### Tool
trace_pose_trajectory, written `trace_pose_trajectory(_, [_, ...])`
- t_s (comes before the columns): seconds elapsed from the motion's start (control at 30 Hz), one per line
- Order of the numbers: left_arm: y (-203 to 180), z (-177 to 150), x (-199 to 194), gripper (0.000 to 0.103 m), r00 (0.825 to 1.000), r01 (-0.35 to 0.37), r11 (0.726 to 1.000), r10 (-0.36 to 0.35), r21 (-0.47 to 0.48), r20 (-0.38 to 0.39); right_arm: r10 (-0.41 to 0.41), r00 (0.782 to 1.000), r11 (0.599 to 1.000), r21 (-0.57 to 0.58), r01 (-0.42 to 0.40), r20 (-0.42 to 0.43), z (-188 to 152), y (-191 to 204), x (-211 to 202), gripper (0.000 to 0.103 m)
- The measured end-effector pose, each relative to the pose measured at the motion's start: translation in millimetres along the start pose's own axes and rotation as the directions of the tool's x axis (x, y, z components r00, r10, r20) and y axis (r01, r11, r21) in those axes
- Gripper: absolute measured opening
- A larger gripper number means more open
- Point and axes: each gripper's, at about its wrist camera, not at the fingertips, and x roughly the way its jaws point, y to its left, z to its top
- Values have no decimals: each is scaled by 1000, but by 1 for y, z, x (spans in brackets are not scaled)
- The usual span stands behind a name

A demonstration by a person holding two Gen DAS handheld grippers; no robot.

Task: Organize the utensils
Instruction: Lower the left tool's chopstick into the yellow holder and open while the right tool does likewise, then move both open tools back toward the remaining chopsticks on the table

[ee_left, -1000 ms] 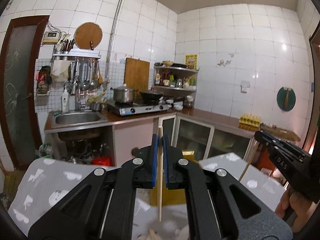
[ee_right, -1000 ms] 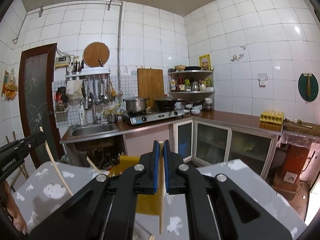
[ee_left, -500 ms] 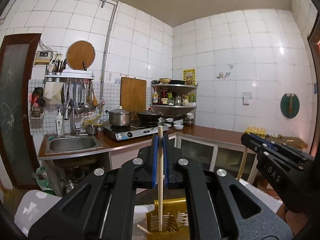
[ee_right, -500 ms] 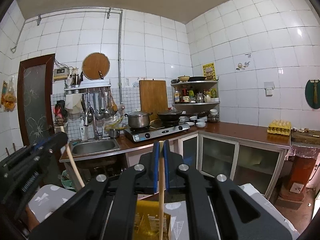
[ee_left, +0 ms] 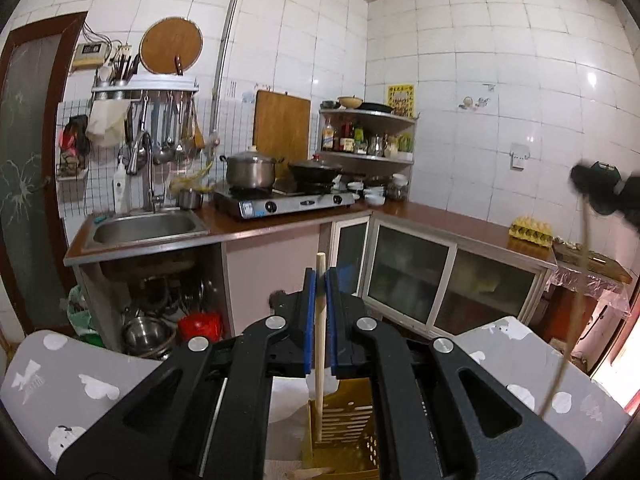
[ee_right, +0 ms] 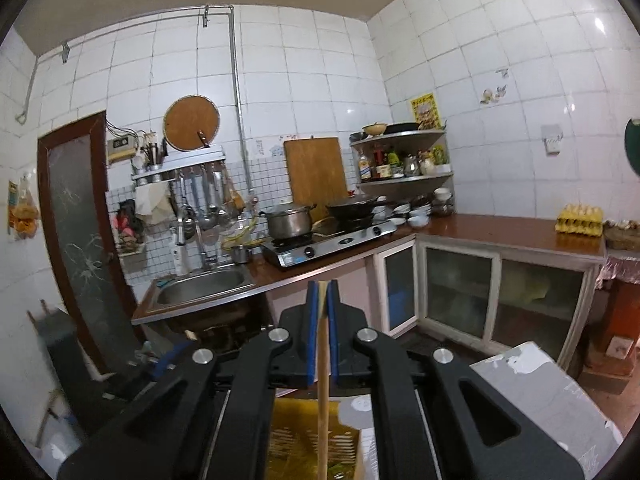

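Observation:
My left gripper (ee_left: 320, 280) is shut on a pale wooden chopstick (ee_left: 319, 344) held upright; its lower end reaches into a yellow slotted utensil holder (ee_left: 344, 436) below. My right gripper (ee_right: 323, 292) is shut on a second wooden chopstick (ee_right: 323, 396), also upright, above the same yellow holder (ee_right: 304, 440). In the left wrist view the right gripper (ee_left: 604, 196) shows blurred at the far right with its chopstick (ee_left: 576, 312) hanging down.
A grey table with white patches (ee_left: 68, 392) carries the holder. Behind are a sink (ee_left: 144, 228), a stove with a pot (ee_left: 250, 170) and wok, glass-door cabinets (ee_left: 416, 280) and an egg tray (ee_left: 532, 232).
Both views tilted down; the yellow holder came under both chopsticks. The left chopstick's end has dropped into the holder. The right gripper rose and swung far right in the left view.

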Motion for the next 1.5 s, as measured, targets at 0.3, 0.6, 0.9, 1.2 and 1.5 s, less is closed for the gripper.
trace_pose_trajectory(0.3, [-1,-11,4,4,1000,-6,1000,6,21,-12,-29,991,998,-58,37,133,5,4,22,5])
trace_pose_trajectory(0.6, [10,-30,20,4,997,-11,1000,12,16,-70,23,997,991,-136,-14,67,-42,-3,58,5])
trace_pose_trajectory(0.9, [25,-11,-34,47,996,19,998,-24,-60,-90,-61,989,990,-138,43,-135,-70,-24,43,63])
trace_pose_trajectory(1.2, [43,-13,-139,98,998,-54,997,52,-48,-40,-182,959,977,-148,152,-215,-112,-30,-39,77])
trace_pose_trajectory(1.5, [69,-77,-154,98,967,-145,986,122,-87,-223,-230,886,973,-124,196,-403,-196,-30,-58,80])
